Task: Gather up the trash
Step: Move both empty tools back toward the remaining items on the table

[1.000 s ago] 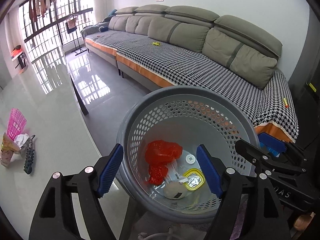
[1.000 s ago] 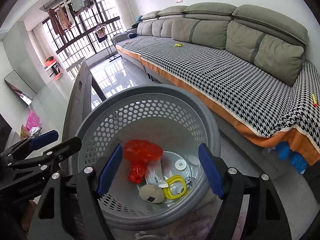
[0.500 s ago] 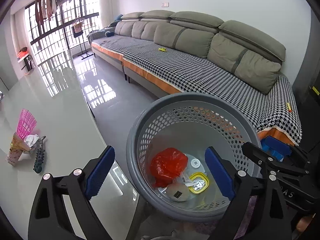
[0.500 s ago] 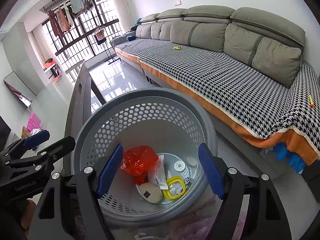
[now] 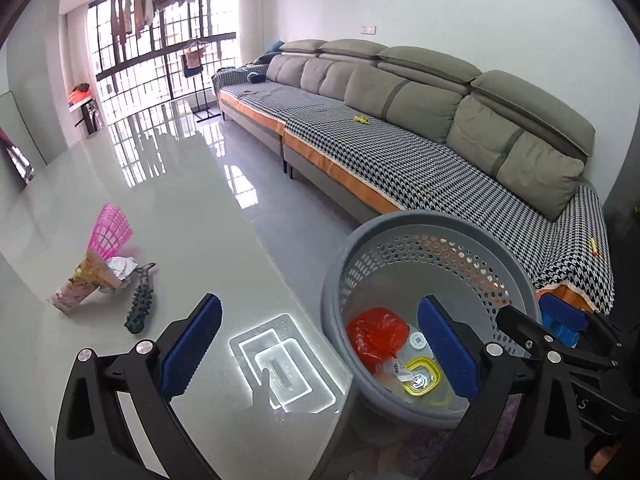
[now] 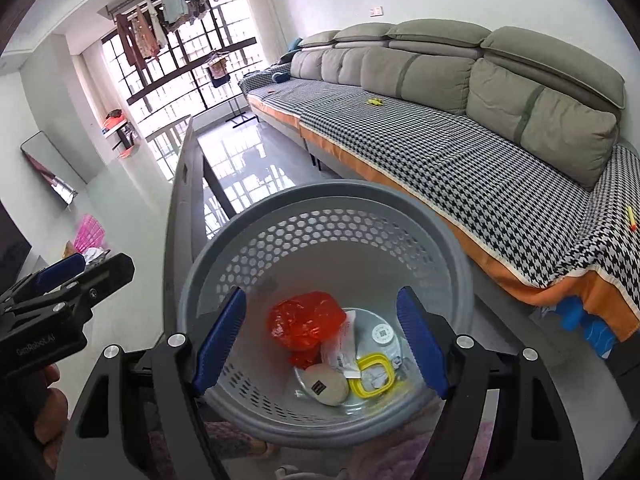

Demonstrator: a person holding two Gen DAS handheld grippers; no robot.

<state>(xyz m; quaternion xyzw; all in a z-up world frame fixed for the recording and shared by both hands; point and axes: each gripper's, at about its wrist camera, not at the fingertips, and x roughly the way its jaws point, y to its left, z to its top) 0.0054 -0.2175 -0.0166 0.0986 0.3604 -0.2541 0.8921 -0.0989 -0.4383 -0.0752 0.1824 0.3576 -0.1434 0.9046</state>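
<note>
Left gripper [image 5: 320, 344]: jaws just widened, nothing between them, above the table [image 5: 168, 208] edge. Right gripper [image 6: 320, 340]: released, over the grey perforated basket [image 6: 328, 208] holding a red bag [image 6: 306, 318], beside the table.

We held the right claw [image 6: 320, 340] open above the grey perforated basket [image 6: 256, 240], nothing between its blue pads [image 6: 218, 336]. Inside lay a red plastic bag [image 6: 306, 320], a round beige lump [image 6: 326, 384] and a yellow ring [image 6: 374, 374]. The left claw [image 6: 68, 276] sat at the far left.

grey sofa [image 5: 420, 120], barred window [image 5: 160, 56]
</note>
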